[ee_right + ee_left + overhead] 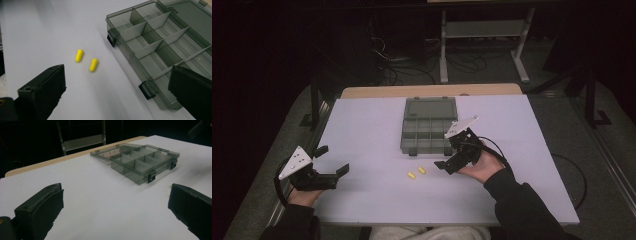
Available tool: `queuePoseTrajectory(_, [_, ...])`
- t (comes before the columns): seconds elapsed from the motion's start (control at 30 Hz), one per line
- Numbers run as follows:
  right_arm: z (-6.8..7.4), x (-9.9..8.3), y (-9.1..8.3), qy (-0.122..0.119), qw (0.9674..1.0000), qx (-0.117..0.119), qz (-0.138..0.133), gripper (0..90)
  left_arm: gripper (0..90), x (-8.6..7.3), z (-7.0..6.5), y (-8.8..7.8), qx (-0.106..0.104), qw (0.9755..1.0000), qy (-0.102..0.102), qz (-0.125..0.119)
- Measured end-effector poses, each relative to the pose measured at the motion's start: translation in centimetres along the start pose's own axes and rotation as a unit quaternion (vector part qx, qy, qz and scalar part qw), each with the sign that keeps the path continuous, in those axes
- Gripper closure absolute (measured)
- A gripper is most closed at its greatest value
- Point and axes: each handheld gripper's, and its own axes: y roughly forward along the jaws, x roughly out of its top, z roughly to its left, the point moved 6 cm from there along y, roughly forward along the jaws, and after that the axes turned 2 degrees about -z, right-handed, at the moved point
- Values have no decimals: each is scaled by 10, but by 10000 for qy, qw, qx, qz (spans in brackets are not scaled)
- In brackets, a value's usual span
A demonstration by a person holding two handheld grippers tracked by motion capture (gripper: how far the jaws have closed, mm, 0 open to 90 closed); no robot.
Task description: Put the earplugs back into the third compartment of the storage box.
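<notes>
A smoky grey compartment box (pixel 424 148) lies at the middle of the white table (pixel 362 130), its lid (pixel 431 107) folded back flat behind it. The divided compartments look empty. Two small yellow capsule-shaped pieces (pixel 411 175) (pixel 422 170) rest on the table just in front of the box. My right gripper (pixel 447 154) hovers open at the box's front right corner, to the right of the yellow pieces (pixel 79 55) (pixel 93 65). In the right gripper view the box wall (pixel 126 56) runs between its jaws. My left gripper (pixel 332 160) is open near the table's left edge, pointing toward the box (pixel 132 173).
A wooden strip (pixel 432 90) borders the table's far edge. Beyond it, on the dark floor, stand a metal frame (pixel 484 30) and loose cables. Bare white surface spreads to the left and right of the box.
</notes>
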Motion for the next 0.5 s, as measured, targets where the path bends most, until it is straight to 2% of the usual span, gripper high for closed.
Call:
queuePoseTrajectory(0.27, [7,2,16,-92,9997,122,178,8,0,0,0,0,-8,10000,-5,-1])
queuePoseTrajectory(0.5, [19,3,39,-294,9976,368,505,8,0,0,0,0,-11,10000,0,4])
